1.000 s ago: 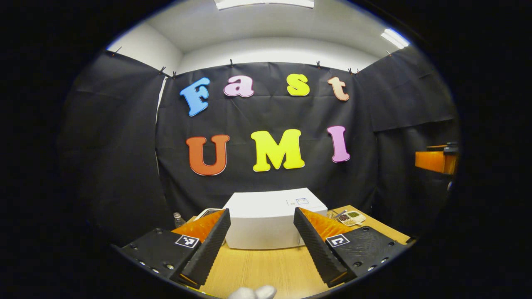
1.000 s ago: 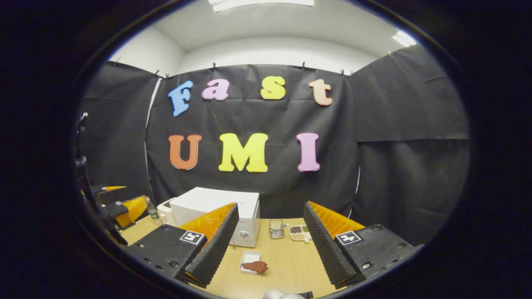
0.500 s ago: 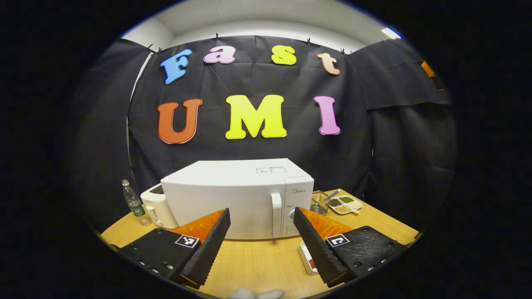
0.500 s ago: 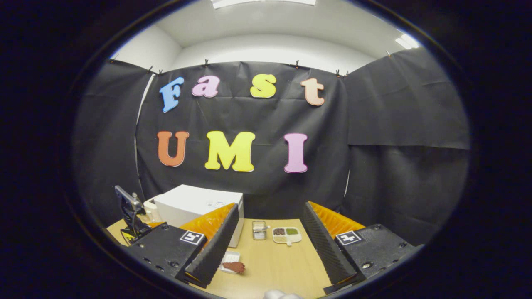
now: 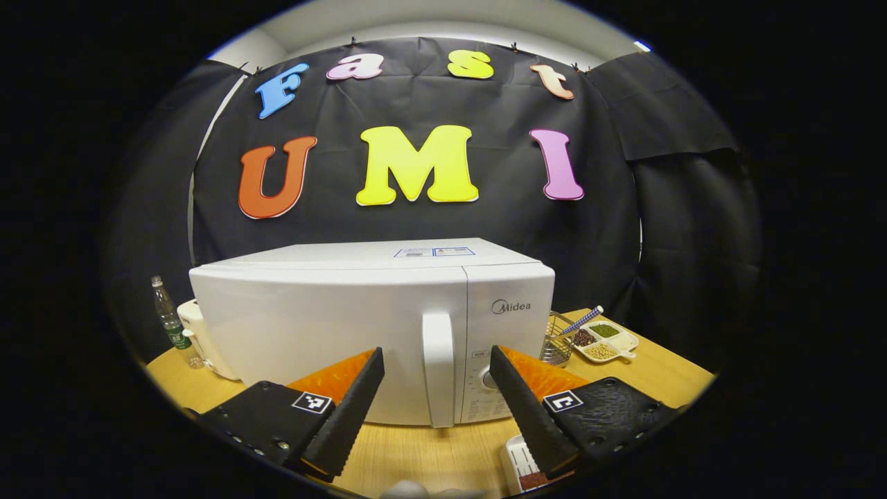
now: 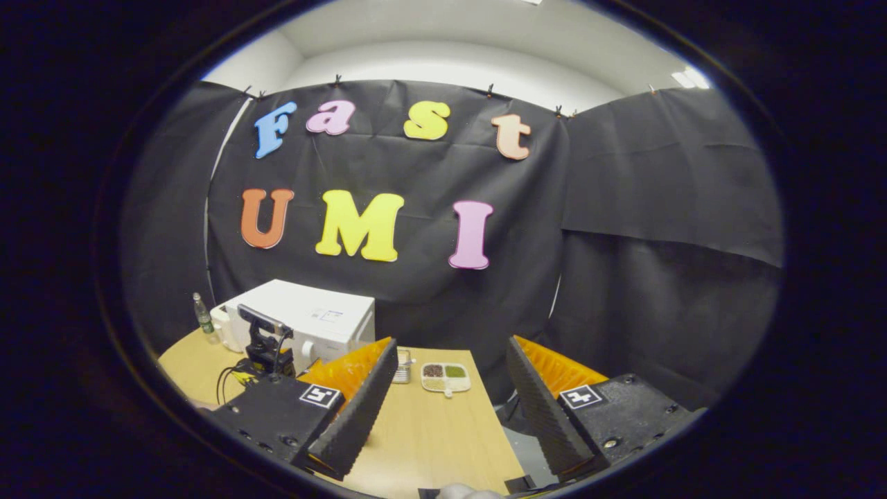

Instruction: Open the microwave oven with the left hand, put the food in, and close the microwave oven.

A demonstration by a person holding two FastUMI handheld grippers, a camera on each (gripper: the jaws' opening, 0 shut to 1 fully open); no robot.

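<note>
the wooden tabletop (image 5: 416,454) carries a white microwave oven (image 5: 332,326). left of the microwave oven stand a toaster (image 5: 197,339) and a bottle (image 5: 168,320); right of it, a wire basket (image 5: 554,343) and a divided dish (image 5: 604,341); before it, a white tray (image 5: 516,461).

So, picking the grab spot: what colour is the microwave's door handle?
White, like the door; the handle shows best in the left gripper view.

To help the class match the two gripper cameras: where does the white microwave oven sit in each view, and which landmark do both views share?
Left gripper view: the microwave oven is large and central, door shut, its handle between the open jaws of the left gripper.
Right gripper view: the microwave oven is small, at lower left, behind the far gripper.
Shared landmark: the divided snack tray on the table, to the oven's right.
</note>
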